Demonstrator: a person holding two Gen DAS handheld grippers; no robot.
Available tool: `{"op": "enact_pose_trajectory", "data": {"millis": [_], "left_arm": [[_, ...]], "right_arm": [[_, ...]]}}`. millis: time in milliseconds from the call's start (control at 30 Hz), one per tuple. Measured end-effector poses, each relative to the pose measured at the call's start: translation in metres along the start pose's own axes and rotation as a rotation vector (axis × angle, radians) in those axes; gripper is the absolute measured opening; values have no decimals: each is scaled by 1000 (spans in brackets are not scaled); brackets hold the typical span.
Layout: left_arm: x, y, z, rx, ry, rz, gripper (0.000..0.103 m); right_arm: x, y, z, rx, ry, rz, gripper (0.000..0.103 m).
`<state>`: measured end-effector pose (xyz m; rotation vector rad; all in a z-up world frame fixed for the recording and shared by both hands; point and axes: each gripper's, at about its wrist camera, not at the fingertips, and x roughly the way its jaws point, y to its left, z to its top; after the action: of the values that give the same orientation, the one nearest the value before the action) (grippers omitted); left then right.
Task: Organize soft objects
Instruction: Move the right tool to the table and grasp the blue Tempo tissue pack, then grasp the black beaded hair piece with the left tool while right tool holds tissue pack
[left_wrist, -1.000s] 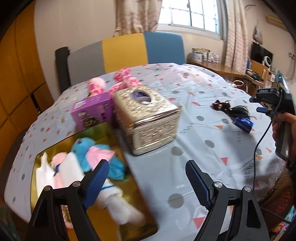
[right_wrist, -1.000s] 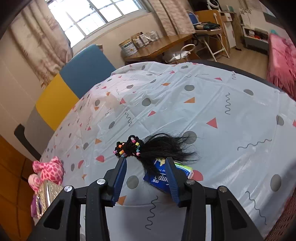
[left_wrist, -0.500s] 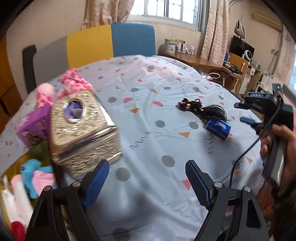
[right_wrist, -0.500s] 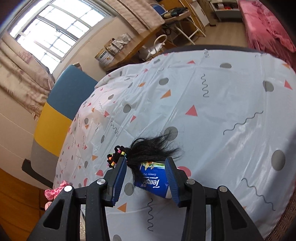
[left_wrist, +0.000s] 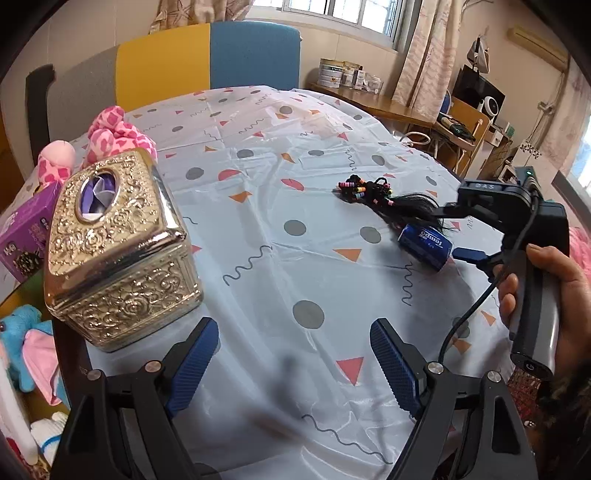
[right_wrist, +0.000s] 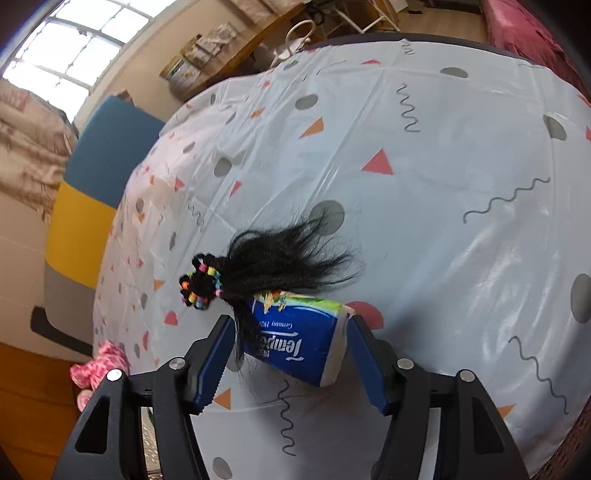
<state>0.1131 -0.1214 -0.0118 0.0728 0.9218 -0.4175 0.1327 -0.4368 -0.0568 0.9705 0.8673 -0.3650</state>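
A blue pack of tissues (right_wrist: 295, 343) lies on the patterned tablecloth (right_wrist: 424, 206), partly under a black hairpiece with coloured beads (right_wrist: 280, 266). My right gripper (right_wrist: 291, 325) straddles the pack; its jaws are opening, and a gap shows between the left pad and the pack. In the left wrist view the same pack (left_wrist: 424, 242) and hairpiece (left_wrist: 384, 199) lie at the right, with the right gripper (left_wrist: 452, 234) over them in a person's hand (left_wrist: 561, 280). My left gripper (left_wrist: 293, 332) hangs open over bare cloth, holding nothing.
A gold embossed tissue box (left_wrist: 114, 251) stands at the left, with a purple box (left_wrist: 26, 229) and a pink spotted plush (left_wrist: 114, 133) behind it. Blue and pink plush toys (left_wrist: 22, 332) lie low at the far left. A colour-block chair (left_wrist: 207, 59) is behind the table.
My left gripper has swung right, away from the plush toys, toward the middle of the table. My right gripper has sunk onto the tissue pack, rolled, and its jaws have widened.
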Motion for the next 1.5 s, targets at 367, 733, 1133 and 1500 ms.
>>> {"op": "enact_pose_trajectory", "data": {"millis": [367, 733, 1133, 1500], "left_arm": [[-14, 11, -4, -22, -22, -3, 85], [-20, 10, -5, -25, -29, -42, 85], [-13, 5, 6, -6, -14, -50, 88], [34, -17, 44, -40, 59, -86, 88]], "right_arm": [[12, 30, -23, -142, 171, 163, 66], [45, 83, -35, -542, 116, -219, 67], [1, 48, -61, -487, 323, -60, 56], [-81, 22, 13, -256, -285, -27, 53]]}}
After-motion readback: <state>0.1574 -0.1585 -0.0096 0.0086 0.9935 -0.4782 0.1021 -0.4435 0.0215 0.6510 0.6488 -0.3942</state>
